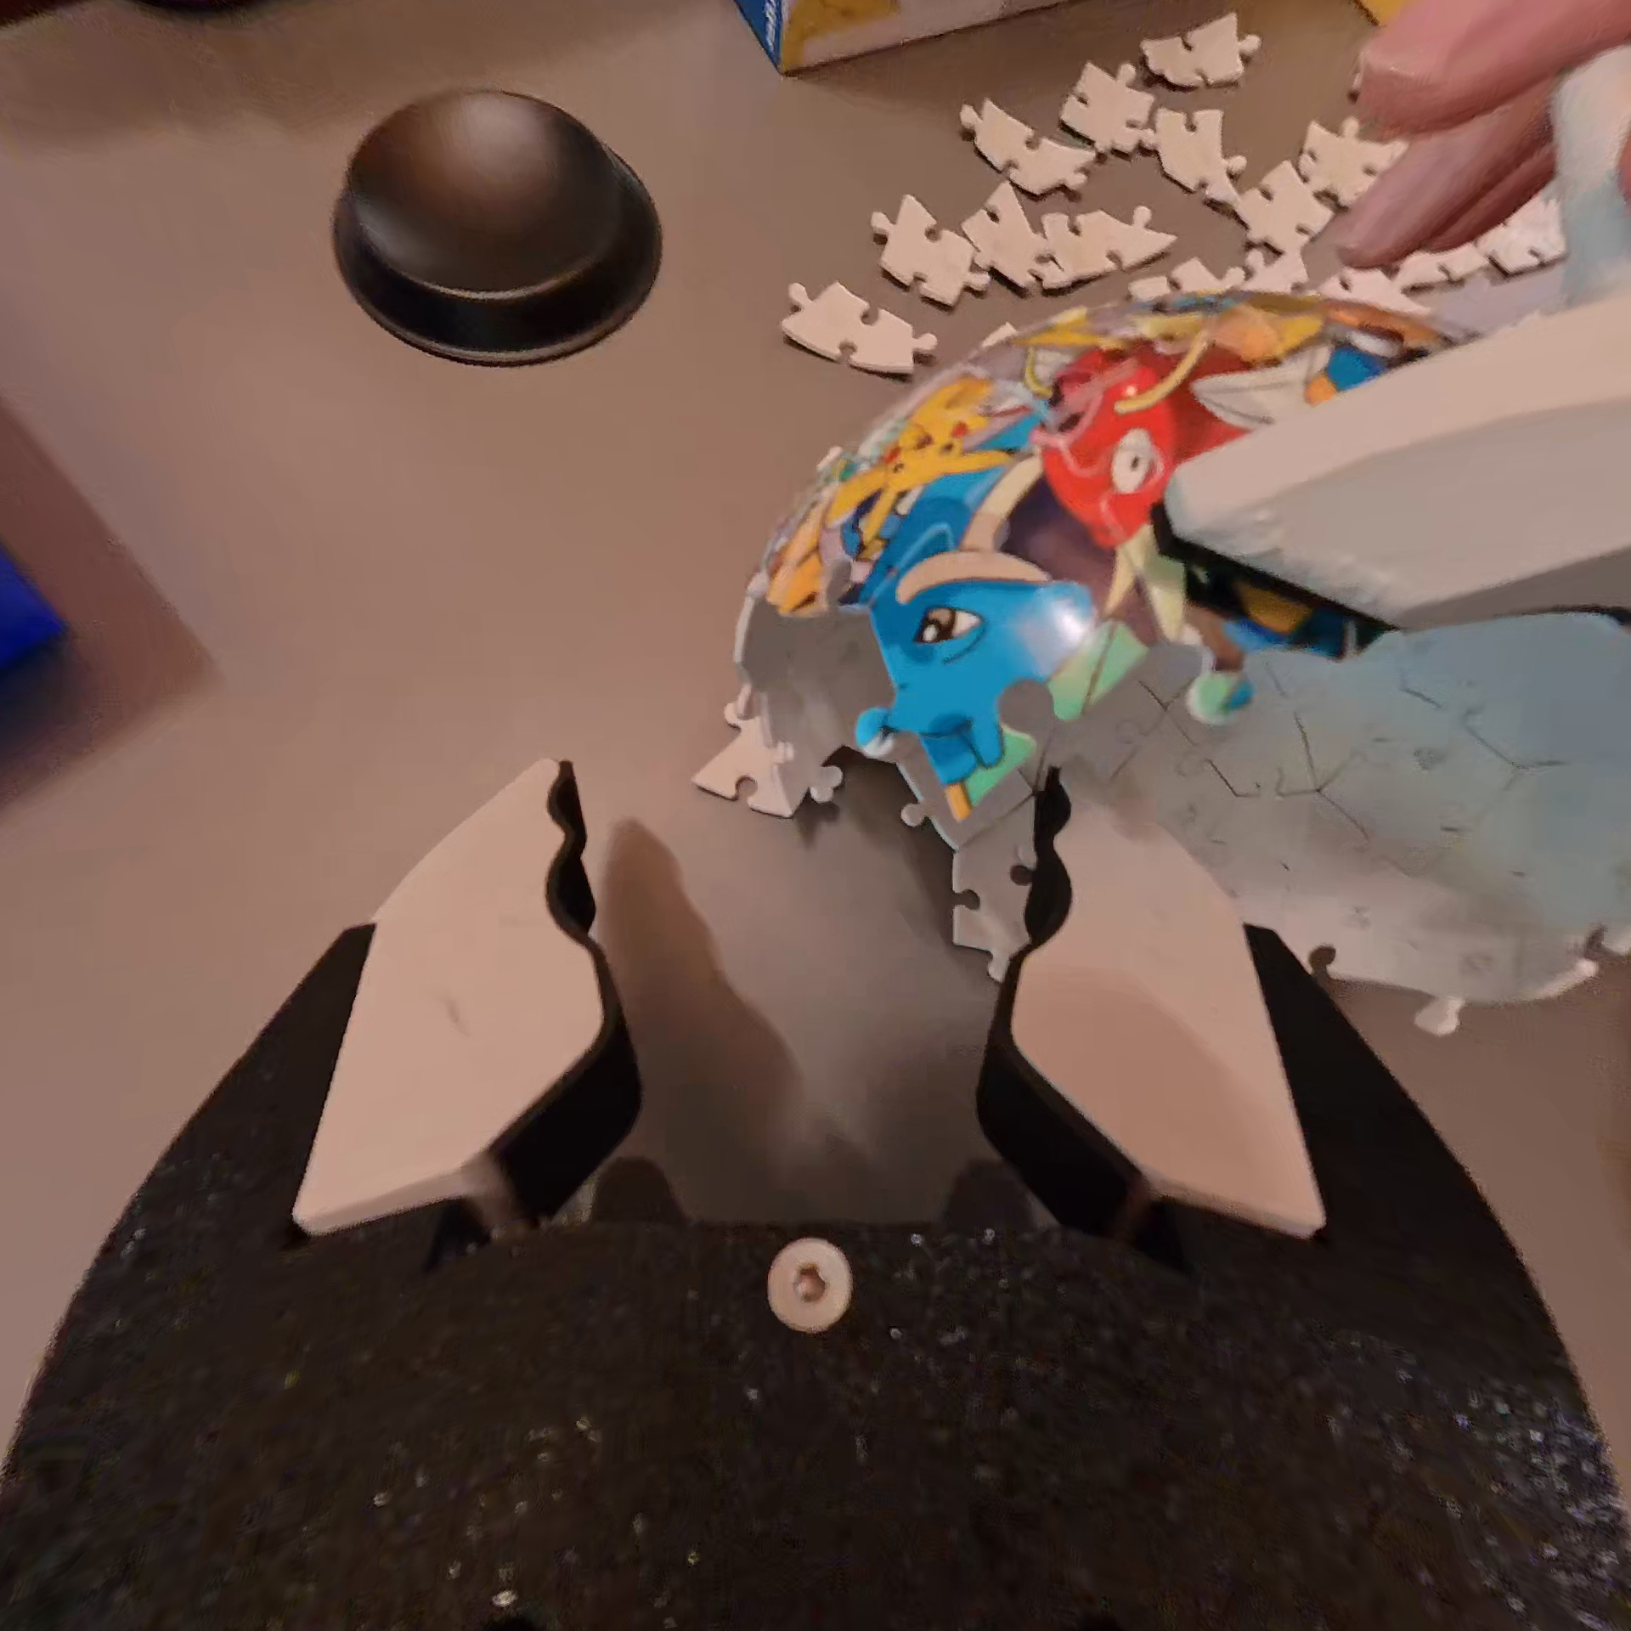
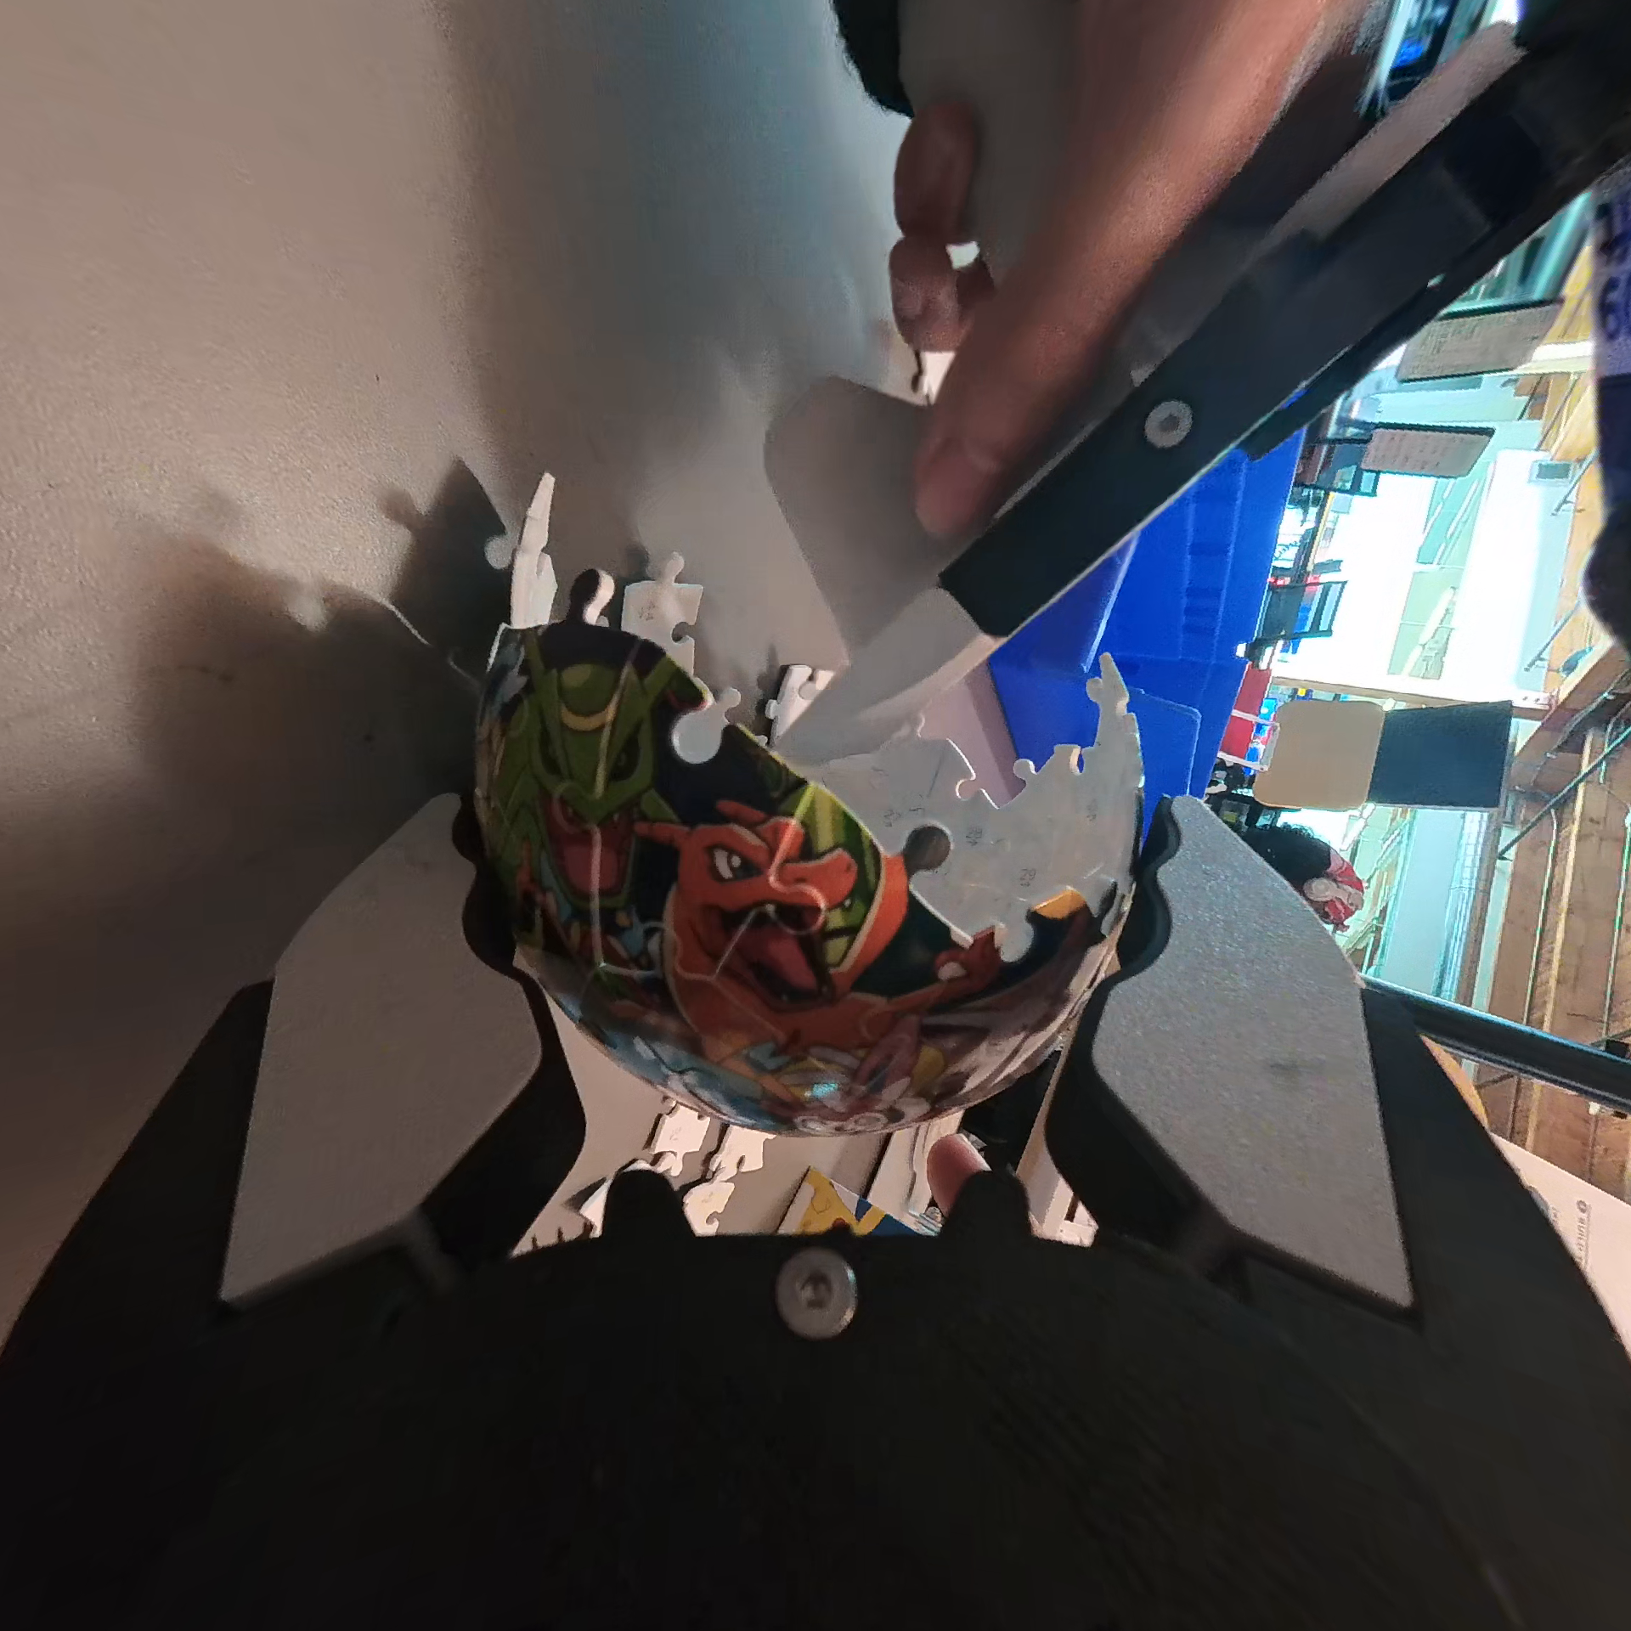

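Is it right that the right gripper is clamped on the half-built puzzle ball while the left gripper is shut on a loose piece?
Not quite. The left gripper is open and holds nothing, as the left wrist view shows. The right gripper is indeed clamped on the half-built puzzle ball.

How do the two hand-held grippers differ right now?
The right hand-held gripper is clamped on the partly built puzzle ball, one finger on each side. The left hand-held gripper is open and holds nothing; its right fingertip sits at the ball's jagged edge, though whether it touches is unclear. The right one has the ball raised off the grey table, while the left hangs low over it. Both have pale fingers on black bodies.
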A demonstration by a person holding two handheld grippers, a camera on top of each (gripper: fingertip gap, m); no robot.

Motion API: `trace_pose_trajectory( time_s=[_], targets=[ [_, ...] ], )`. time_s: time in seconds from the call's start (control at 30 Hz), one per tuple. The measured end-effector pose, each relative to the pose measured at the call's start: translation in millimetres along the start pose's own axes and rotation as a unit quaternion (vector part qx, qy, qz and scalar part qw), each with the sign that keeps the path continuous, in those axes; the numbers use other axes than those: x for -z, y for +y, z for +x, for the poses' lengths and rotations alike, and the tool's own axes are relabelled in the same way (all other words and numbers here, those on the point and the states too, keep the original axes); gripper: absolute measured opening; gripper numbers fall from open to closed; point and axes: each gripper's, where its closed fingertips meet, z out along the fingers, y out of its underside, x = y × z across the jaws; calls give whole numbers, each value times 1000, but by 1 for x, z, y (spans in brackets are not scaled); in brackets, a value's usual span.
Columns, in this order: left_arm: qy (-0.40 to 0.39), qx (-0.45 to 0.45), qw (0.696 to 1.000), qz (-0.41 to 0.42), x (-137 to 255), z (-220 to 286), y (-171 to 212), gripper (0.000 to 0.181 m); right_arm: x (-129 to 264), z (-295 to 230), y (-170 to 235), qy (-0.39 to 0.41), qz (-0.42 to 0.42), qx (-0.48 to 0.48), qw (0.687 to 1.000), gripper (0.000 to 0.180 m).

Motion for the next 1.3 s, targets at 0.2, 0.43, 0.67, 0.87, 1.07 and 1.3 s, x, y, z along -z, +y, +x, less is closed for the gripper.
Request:
trace_pose_trajectory(
  time_s=[0.2,0.43,0.67,0.87,1.07,1.3],
  targets=[
    [-13,-31,998,-49,-17,10,14,97,0,0,0,1,-1,2,1000,135],
    [-29,-36,996,-72,-22,10,21,97,0,0,0,1,-1,2,1000,135],
    [-34,-43,995,-82,-19,14,21,95,0,0,0,1,-2,3,1000,135],
    [-50,-40,993,-97,-16,13,24,95,0,0,0,2,-2,4,1000,134],
    [-58,-53,992,-104,-3,9,24,94,0,0,0,2,-2,3,1000,134],
    [-53,-75,991,-98,12,-3,25,90,0,0,0,1,-1,2,1000,134]
  ],
)
